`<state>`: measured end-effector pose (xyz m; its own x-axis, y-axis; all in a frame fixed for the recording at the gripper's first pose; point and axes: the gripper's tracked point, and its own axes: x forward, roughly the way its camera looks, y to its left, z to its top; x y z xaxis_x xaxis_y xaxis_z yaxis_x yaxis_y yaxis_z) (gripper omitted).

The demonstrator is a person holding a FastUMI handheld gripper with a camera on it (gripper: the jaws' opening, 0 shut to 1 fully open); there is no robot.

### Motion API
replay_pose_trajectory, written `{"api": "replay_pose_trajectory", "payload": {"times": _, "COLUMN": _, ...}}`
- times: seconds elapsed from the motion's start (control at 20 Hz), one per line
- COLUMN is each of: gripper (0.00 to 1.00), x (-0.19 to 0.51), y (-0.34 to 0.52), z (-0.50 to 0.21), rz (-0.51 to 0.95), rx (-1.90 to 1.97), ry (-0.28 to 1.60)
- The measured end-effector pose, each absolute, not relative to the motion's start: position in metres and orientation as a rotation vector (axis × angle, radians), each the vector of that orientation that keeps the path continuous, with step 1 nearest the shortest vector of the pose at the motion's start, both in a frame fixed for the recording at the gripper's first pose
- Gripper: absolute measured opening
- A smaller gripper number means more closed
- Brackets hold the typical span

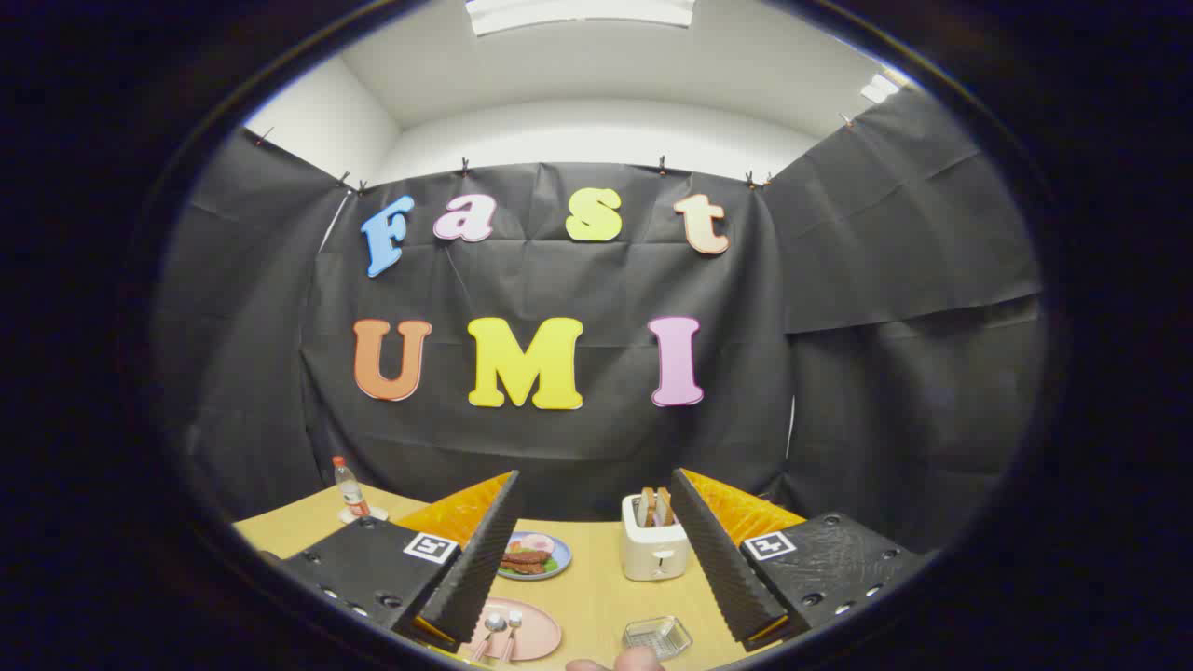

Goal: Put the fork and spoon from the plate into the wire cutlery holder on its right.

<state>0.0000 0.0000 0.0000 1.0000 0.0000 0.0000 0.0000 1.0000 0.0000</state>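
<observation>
Your gripper hangs above the wooden table with its fingers spread wide apart, nothing between them, touching nothing. Near you, just ahead of the left finger's tip, sits the pink plate. The spoon and fork both lie on it side by side, spoon on the left, heads pointing far, handles toward you. To the plate's right, close to the right finger's tip, is the wire cutlery holder, low and rectangular, set apart from the plate with bare table between them. Whether anything is inside the holder you cannot tell at this size.

Farther back between the fingers: a blue plate of food on the left, a white toaster with bread slices upright in its slots on the right. A bottle with a red cap stands upright at the far left of the table. A fingertip of a person shows at the near edge, just near of the holder.
</observation>
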Motion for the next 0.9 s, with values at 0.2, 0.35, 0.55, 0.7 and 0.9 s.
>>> {"api": "replay_pose_trajectory", "payload": {"times": 0.2, "gripper": 0.95, "x": 0.000, "y": 0.012, "z": 0.002, "rz": 0.016, "rx": -0.021, "ry": -0.012}}
{"api": "replay_pose_trajectory", "payload": {"times": 0.35, "gripper": 0.95, "x": 0.004, "y": 0.022, "z": 0.003, "rz": 0.031, "rx": -0.029, "ry": -0.019}}
{"api": "replay_pose_trajectory", "payload": {"times": 0.55, "gripper": 0.95, "x": 0.008, "y": 0.035, "z": -0.003, "rz": 0.053, "rx": -0.033, "ry": -0.008}}
{"api": "replay_pose_trajectory", "payload": {"times": 0.7, "gripper": 0.95, "x": 0.010, "y": 0.043, "z": -0.010, "rz": 0.071, "rx": -0.026, "ry": 0.010}}
{"api": "replay_pose_trajectory", "payload": {"times": 0.9, "gripper": 0.95, "x": 0.013, "y": 0.041, "z": -0.021, "rz": 0.078, "rx": -0.033, "ry": 0.039}}
